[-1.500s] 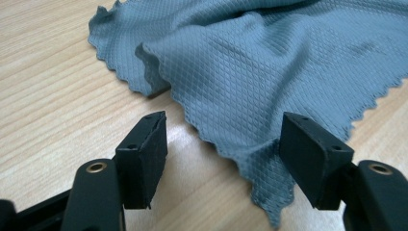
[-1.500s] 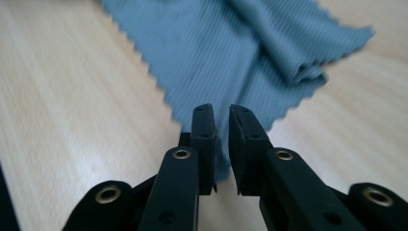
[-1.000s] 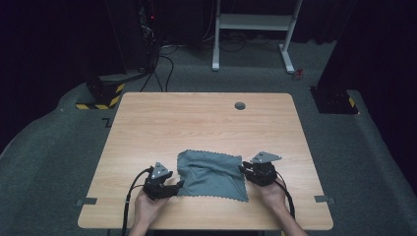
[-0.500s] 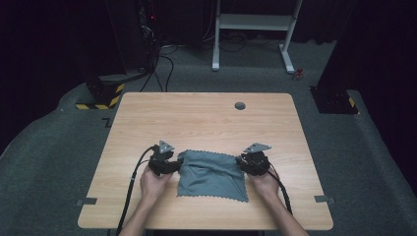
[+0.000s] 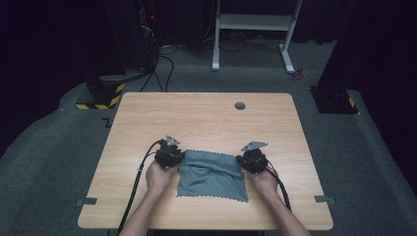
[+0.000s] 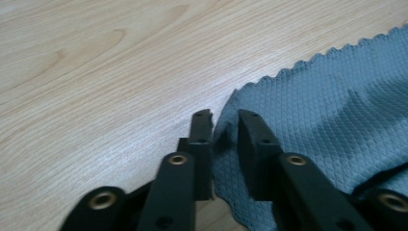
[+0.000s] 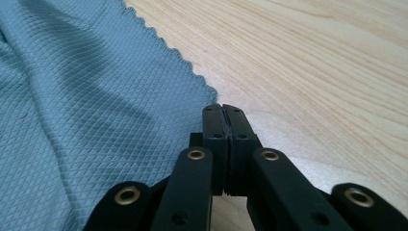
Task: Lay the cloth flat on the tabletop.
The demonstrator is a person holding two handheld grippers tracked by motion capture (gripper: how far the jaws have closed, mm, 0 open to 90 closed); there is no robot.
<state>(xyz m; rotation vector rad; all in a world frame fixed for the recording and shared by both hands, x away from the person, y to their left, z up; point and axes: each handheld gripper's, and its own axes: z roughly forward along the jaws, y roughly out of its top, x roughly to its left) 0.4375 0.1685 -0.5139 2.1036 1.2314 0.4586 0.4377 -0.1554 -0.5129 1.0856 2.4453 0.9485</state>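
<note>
Your left gripper (image 6: 225,120) has its jaws slightly apart around the cloth's (image 5: 211,173) left corner. Your right gripper (image 7: 223,113) is pressed together at the right corner. The cloth lies rumpled at the table's (image 5: 206,118) near edge. No writing is readable.

cloth (image 5: 211,173) on table (image 5: 206,118) near edge, between left gripper (image 5: 173,156) and right gripper (image 5: 249,160), seemingly touching both.

A light wooden rectangular table (image 5: 206,118) carries a small round grey grommet (image 5: 240,105) near its far edge. Beyond the table stand a white metal frame (image 5: 255,22) and a yellow-black striped base (image 5: 98,101).
</note>
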